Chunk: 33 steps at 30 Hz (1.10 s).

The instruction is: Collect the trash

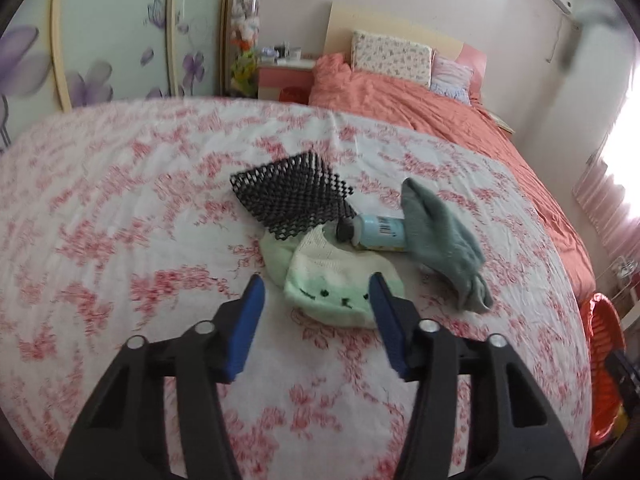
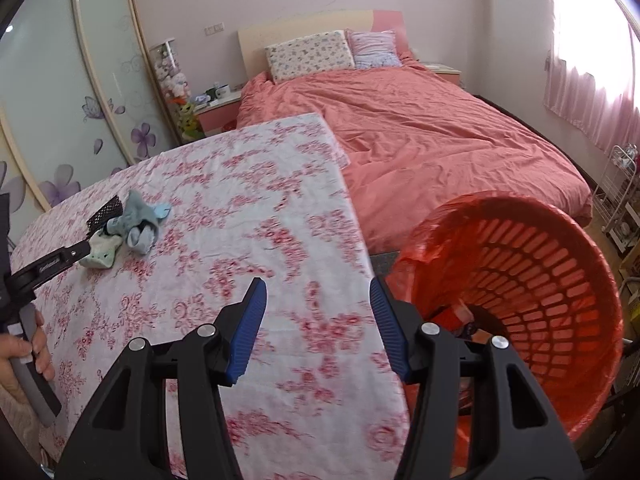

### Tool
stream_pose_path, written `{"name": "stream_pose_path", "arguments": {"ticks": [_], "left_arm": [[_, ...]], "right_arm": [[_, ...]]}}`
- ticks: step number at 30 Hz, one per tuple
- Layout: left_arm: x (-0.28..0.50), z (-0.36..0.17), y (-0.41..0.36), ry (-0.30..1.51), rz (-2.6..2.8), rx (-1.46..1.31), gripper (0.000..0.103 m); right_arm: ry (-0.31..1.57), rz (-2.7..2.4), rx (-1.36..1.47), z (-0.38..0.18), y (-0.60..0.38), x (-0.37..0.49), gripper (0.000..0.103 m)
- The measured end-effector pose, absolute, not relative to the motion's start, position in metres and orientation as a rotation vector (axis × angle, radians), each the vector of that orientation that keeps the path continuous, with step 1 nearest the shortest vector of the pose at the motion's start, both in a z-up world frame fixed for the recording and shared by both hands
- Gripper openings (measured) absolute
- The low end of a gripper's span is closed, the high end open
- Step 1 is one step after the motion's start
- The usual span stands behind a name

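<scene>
A small pile lies on the floral-covered table point(image 1: 120, 208): a black mesh piece point(image 1: 292, 196), a pale blue bottle point(image 1: 378, 232) on its side, a grey-green sock point(image 1: 440, 236) draped over the bottle, and a pale green sock point(image 1: 332, 276) with a stitched face. My left gripper point(image 1: 316, 284) is open just before the pale green sock, pads apart from it. In the right wrist view the same pile point(image 2: 136, 220) sits far left with the left gripper point(image 2: 88, 246) at it. My right gripper point(image 2: 318, 286) is open and empty over the table's right edge, beside the orange basket point(image 2: 552, 280).
The orange basket, lined with an orange bag, stands on the floor right of the table point(image 2: 240, 220) and holds some trash at its bottom. A bed with a coral duvet point(image 2: 440, 140) lies beyond. A hand point(image 2: 20, 352) holds the left gripper's handle. Wardrobe doors point(image 2: 48, 100) stand at left.
</scene>
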<state>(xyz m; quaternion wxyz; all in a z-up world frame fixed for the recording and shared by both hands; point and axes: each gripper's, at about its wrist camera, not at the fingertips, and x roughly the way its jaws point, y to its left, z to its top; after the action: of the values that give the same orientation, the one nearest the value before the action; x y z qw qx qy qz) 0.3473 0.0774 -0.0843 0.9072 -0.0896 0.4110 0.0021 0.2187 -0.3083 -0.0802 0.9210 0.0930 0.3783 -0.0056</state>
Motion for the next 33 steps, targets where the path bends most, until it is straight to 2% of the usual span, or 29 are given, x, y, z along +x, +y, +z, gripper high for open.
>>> {"name": "stream_pose_path", "arguments": {"ticks": [3, 6, 7, 18, 21, 24, 26, 30, 33], "left_arm": [[0.356, -0.091, 0.077, 0.875, -0.012, -0.181, 0.037], [0.357, -0.092, 0.076, 0.867, -0.01, -0.163, 0.012], [0.355, -0.093, 0.077, 0.869, -0.023, -0.164, 0.008], [0.304, -0.089, 0.141, 0.876, 0.024, -0.112, 0.007], [0.299, -0.087, 0.165, 0.876, 0.064, -0.125, 0.01], [0.296, -0.085, 0.178, 0.872, 0.07, -0.161, 0.02], [0.294, -0.082, 0.179, 0.862, 0.063, -0.161, 0.036], [0.292, -0.079, 0.175, 0.849, 0.041, -0.149, 0.05], [0.295, -0.08, 0.171, 0.851, 0.031, -0.141, 0.056]], "right_arm": [[0.789, 0.003, 0.18, -0.082, -0.297, 0.223, 0.055], [0.799, 0.017, 0.166, -0.083, -0.285, 0.227, 0.055], [0.8, 0.021, 0.164, -0.083, -0.282, 0.227, 0.055], [0.81, 0.162, 0.139, -0.083, -0.209, 0.258, 0.055], [0.803, 0.199, 0.145, -0.082, -0.187, 0.273, 0.055], [0.809, 0.215, 0.153, -0.084, -0.164, 0.295, 0.055], [0.823, 0.223, 0.161, -0.086, -0.152, 0.309, 0.055], [0.861, 0.221, 0.173, -0.092, -0.139, 0.326, 0.052], [0.879, 0.221, 0.159, -0.097, -0.137, 0.326, 0.017]]}}
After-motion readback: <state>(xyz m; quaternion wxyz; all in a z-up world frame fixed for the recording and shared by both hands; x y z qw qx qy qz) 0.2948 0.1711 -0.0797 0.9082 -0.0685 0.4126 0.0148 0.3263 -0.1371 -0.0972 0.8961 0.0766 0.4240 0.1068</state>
